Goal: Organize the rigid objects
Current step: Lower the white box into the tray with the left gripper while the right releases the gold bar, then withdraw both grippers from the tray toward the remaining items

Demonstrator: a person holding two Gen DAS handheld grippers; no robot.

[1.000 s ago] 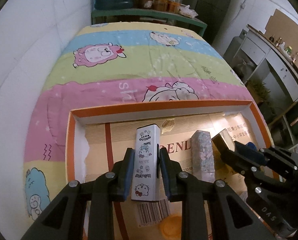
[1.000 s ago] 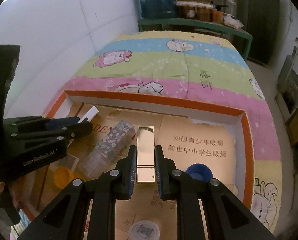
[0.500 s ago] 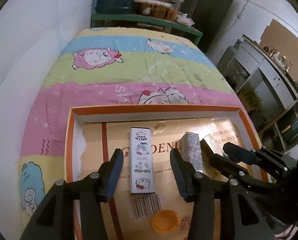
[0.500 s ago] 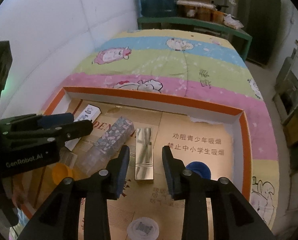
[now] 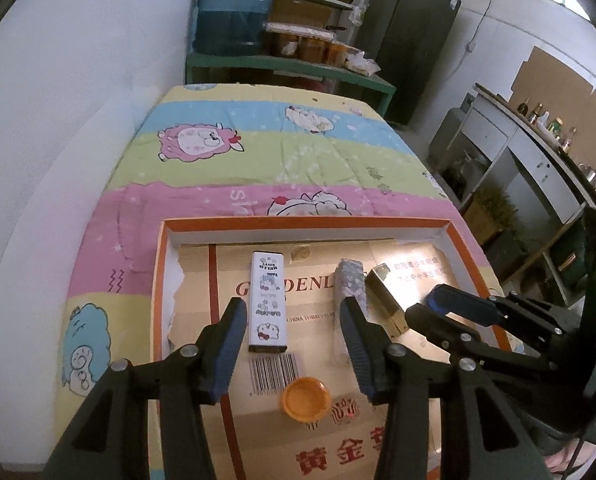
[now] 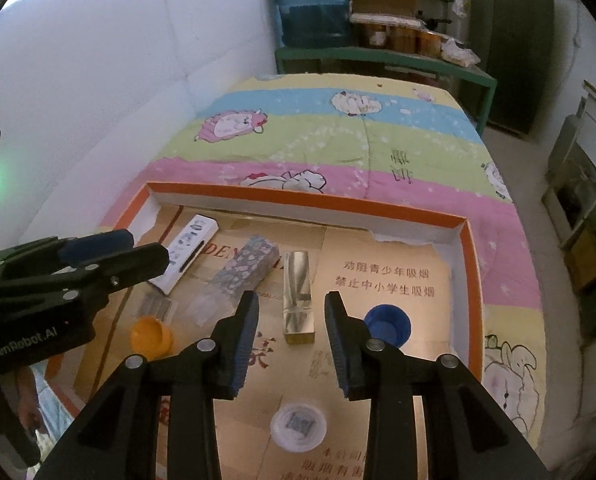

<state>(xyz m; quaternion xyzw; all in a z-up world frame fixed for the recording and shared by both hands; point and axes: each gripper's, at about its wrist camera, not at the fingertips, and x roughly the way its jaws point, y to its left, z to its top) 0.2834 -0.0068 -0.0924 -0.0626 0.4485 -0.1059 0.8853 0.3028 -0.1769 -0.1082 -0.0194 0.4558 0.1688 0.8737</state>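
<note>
Inside the orange-rimmed tray (image 6: 471, 264) lie three slim boxes and three caps; both tongs hang open, empty.

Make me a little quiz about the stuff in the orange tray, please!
1. True or false: the left gripper is squeezing the white box.
2. Which box lies between the white box and the gold box? A) a red one B) the flowery box C) none
3. Fill in: the cap beside the right gripper, near the tray wall, is ____.

Key: 1 false, both grippers are open and holding nothing; 2 B; 3 blue.
</note>
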